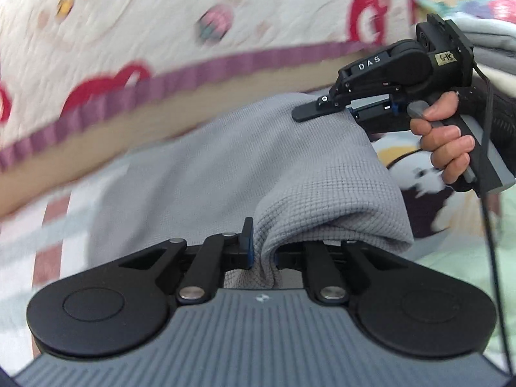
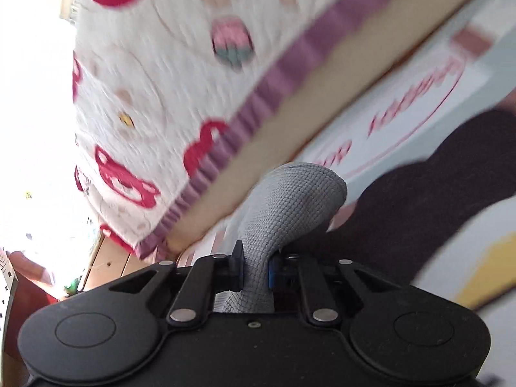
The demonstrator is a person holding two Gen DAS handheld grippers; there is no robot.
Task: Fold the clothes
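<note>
A grey waffle-knit garment hangs stretched between both grippers above a printed bed sheet. My left gripper is shut on a bunched edge of it close to the camera. In the left wrist view the right gripper pinches the garment's far corner, with a person's hand on its handle. The right wrist view shows my right gripper shut on a twisted fold of the same grey garment, which rises from the jaws. Both views are blurred by motion.
A white quilt with red bear prints and a purple ruffled border lies beyond. A tan strip runs beside it. A printed sheet with pink lettering and dark shapes lies underneath. A wooden floor shows at the far left.
</note>
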